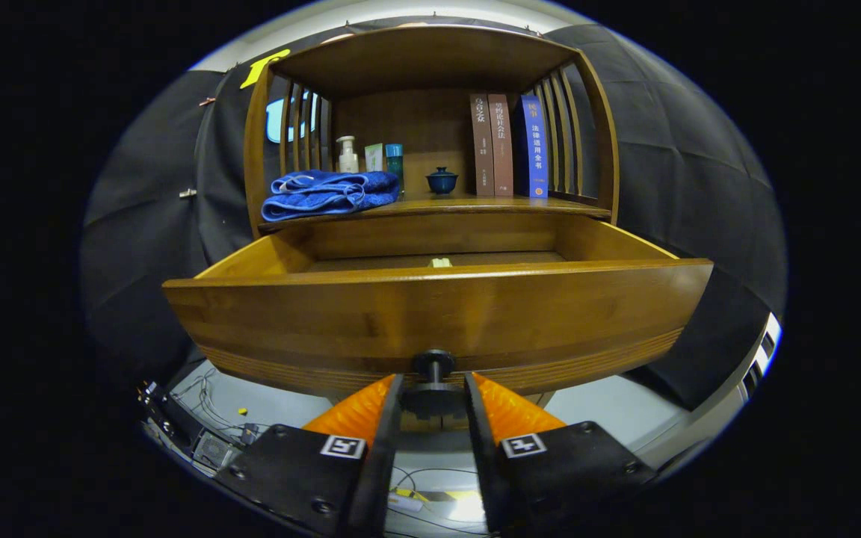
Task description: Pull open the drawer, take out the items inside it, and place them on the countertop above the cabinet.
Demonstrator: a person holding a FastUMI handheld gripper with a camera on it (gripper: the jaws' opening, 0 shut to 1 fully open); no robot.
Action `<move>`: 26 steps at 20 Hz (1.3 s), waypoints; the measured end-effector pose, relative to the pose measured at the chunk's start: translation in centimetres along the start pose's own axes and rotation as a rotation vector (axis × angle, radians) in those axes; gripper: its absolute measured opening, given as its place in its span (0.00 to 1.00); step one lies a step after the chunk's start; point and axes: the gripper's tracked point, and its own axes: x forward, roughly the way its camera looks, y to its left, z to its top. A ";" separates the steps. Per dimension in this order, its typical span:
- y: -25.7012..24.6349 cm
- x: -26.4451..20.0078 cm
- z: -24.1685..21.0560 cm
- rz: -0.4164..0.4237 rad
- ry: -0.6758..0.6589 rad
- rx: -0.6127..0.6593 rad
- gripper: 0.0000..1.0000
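Note:
The wooden drawer stands pulled far out of the cabinet, its front panel close ahead of me. Its round dark knob sits between my two fingers, and my gripper is shut on it, one finger at each side. Over the drawer's front rim I see a small pale item lying on the drawer floor near the back. Most of the drawer's inside is hidden behind the front panel. The countertop runs just above the drawer.
On the countertop lie a folded blue towel, a pump bottle, small boxes, a dark blue lidded cup and three upright books. Slatted side walls and a top shelf enclose it. Cables and gear lie on the floor below.

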 end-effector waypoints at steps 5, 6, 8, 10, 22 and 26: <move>-0.4 -1.4 2.3 -0.009 -0.010 -0.033 1.00; -0.4 -2.0 3.1 -0.008 -0.015 -0.036 1.00; -0.3 -3.0 4.9 -0.007 -0.028 -0.033 1.00; -0.2 -3.6 6.9 -0.003 -0.037 -0.044 1.00; -0.2 4.6 15.9 -0.019 0.149 -0.063 1.00; -0.1 9.3 13.2 -0.012 0.371 -0.092 1.00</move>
